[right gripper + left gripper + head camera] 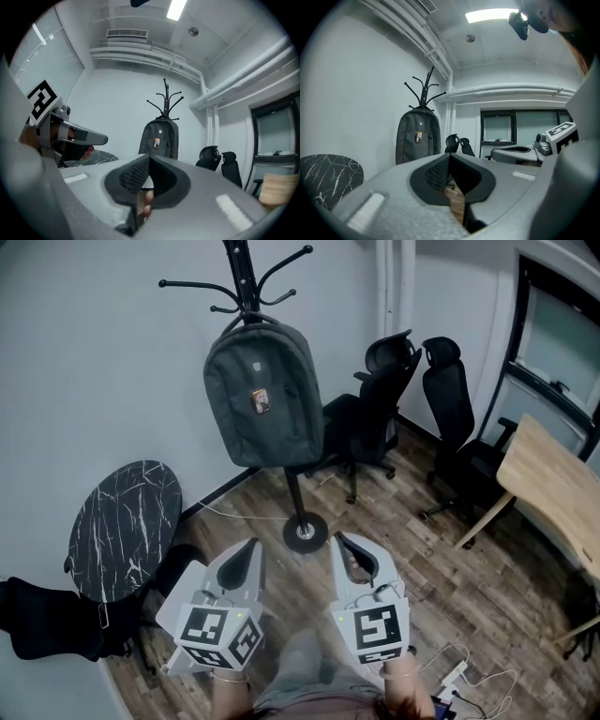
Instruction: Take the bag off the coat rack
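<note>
Item: grey bag [264, 395], hung by its top from the coat rack [246, 277], body slack against the stem and clear of the floor [403, 512]; its weight sits on the rack, so it likely wants lifting before it comes free. Left hand-held gripper [248, 554] and right hand-held gripper [349, 551]: jaws pressed together, empty, low and side by side, well short of the bag, pointed toward it
</note>
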Demonstrator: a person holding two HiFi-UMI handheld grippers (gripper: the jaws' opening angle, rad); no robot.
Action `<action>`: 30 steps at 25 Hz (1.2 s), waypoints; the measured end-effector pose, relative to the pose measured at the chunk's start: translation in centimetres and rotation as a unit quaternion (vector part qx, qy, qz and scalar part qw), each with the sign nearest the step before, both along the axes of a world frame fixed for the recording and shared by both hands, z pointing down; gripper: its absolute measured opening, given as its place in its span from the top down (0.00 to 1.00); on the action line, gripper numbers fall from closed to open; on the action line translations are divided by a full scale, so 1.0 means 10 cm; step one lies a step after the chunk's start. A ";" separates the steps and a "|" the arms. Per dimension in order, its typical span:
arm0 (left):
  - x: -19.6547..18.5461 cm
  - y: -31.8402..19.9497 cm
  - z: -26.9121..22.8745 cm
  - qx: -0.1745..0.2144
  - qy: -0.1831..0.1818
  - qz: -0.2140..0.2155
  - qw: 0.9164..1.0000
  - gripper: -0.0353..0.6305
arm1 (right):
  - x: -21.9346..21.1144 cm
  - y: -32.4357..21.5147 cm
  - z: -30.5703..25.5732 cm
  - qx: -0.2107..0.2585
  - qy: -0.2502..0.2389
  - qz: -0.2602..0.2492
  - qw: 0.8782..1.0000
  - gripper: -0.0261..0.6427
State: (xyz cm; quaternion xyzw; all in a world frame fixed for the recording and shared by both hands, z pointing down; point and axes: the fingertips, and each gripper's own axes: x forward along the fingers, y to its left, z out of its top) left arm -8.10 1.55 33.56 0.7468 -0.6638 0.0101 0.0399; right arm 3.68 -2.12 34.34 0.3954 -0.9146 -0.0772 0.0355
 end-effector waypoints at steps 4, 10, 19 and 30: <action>-0.03 -0.20 -0.06 0.007 -0.002 0.006 1.000 0.93 | -0.03 -0.17 -0.06 0.006 -0.005 0.001 1.000 0.96; -0.14 -0.55 -0.07 0.009 -0.002 0.014 1.000 0.93 | -0.13 -0.48 -0.14 0.016 -0.003 0.005 1.000 0.96; -0.48 -1.07 -0.08 0.009 0.006 0.005 1.000 0.93 | -0.38 -0.96 -0.21 0.028 0.001 0.015 0.999 0.96; -1.02 -1.54 -0.15 0.015 0.011 -0.006 1.000 0.93 | -0.79 -1.43 -0.34 0.048 -0.002 0.019 0.999 0.96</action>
